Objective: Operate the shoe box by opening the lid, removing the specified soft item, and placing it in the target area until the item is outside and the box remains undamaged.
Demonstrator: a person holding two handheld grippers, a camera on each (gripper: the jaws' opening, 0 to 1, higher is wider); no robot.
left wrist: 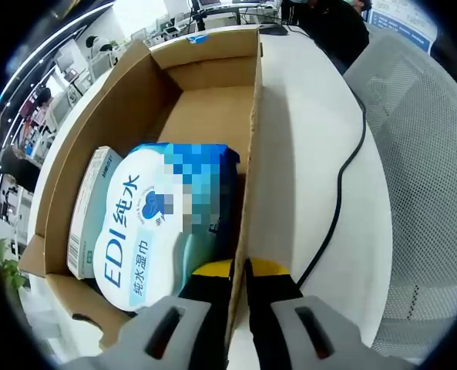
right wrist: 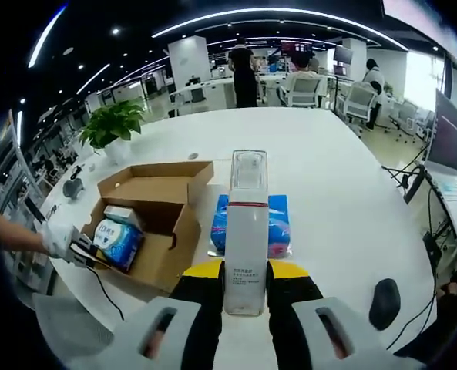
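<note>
Gripping the box wall, the left gripper is clamping its 2 jaws on the near edge of the cardboard side panel, with the panel running straight up between them. Inside the box, a blue and white wipes pack is lying against that wall, and a smaller white carton is sitting just beside it on the far side. The rest of the box floor is showing bare cardboard. A black cable is trailing over the white table outside the wall, near a mesh chair.

In the right gripper view, the right gripper is holding a tall white bottle upright between its jaws, closed on the lower part. Beyond it, the box is sitting open on the round table, flaps spread, with the pack and carton still inside. The left gripper is showing at the box's near left wall, held by a gloved hand. A blue packet is lying on the table just right of the box, behind the bottle. A potted plant is standing at the far table edge, and a black mouse is resting near the right side.
</note>
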